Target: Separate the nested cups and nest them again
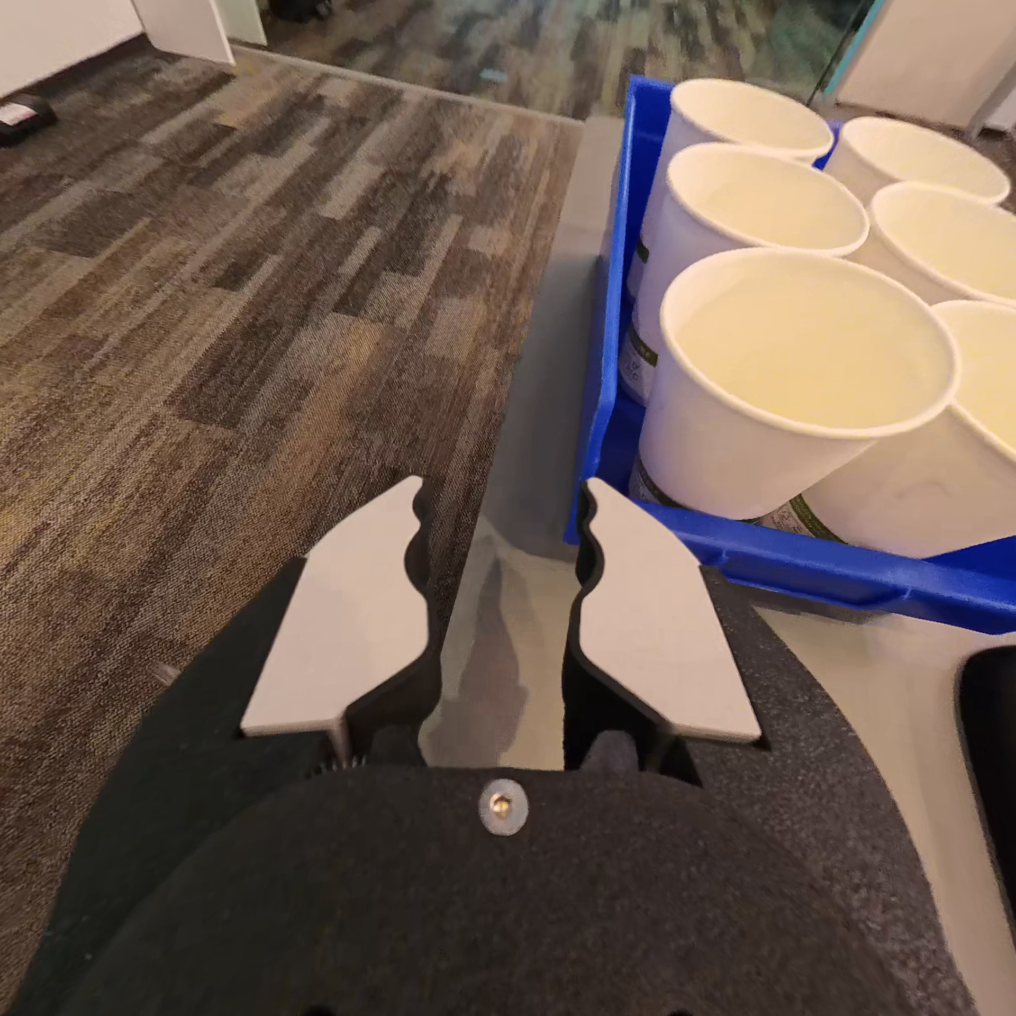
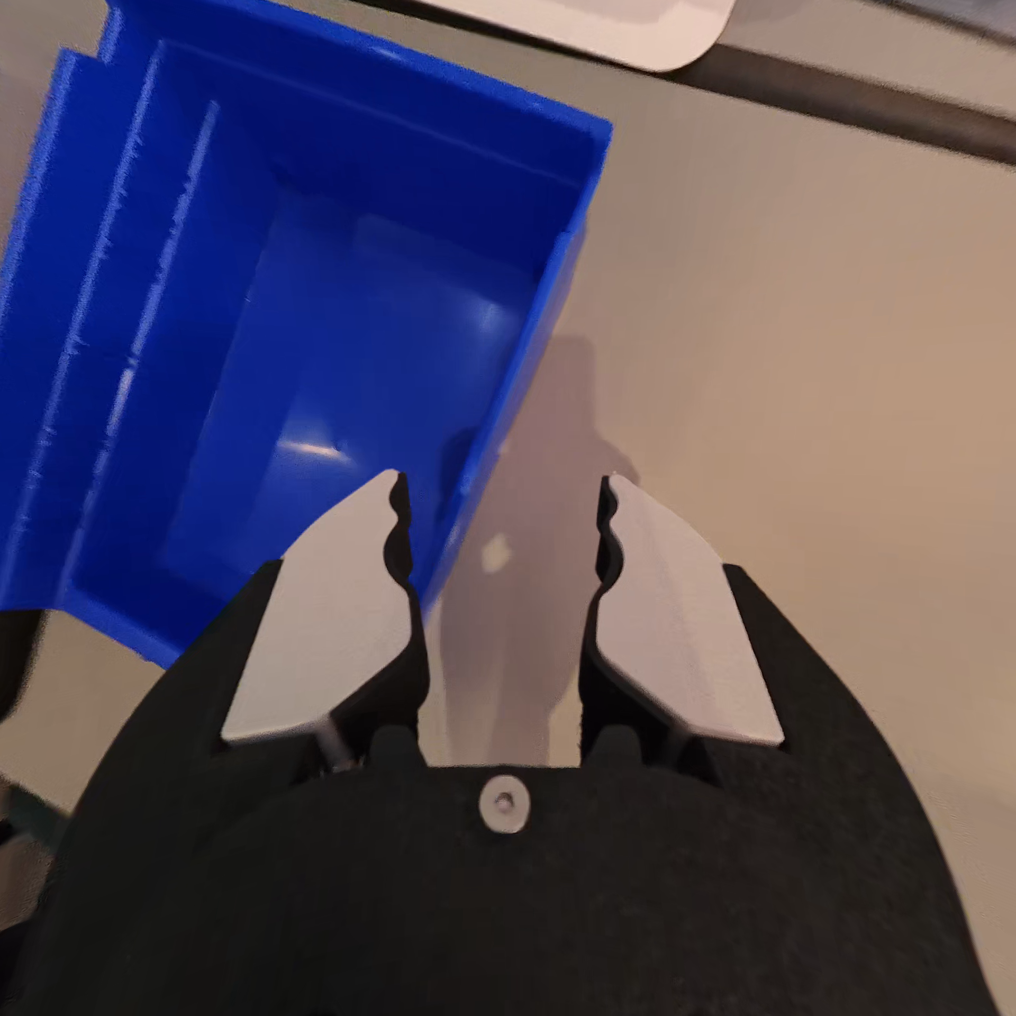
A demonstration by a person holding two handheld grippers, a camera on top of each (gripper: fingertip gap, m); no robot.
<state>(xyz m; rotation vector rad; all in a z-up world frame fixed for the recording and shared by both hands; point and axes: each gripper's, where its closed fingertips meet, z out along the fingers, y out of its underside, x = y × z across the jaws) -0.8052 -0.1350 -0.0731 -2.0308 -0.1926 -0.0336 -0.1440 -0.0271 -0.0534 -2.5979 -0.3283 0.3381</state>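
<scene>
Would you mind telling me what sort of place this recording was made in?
Probably an office: patterned carpet tiles cover the floor, white furniture panels stand at the back, and blue bins of paper cups sit on a plain table.

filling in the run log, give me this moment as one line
left gripper open, empty | right gripper open, empty | paper cups in blue bin | second blue bin empty

Office-like room, patterned carpet tiles (image 1: pixel 231 286), glass partition (image 1: pixel 550 49), white furniture panels (image 1: pixel 187 27), grey table (image 2: pixel 797 330)
</scene>
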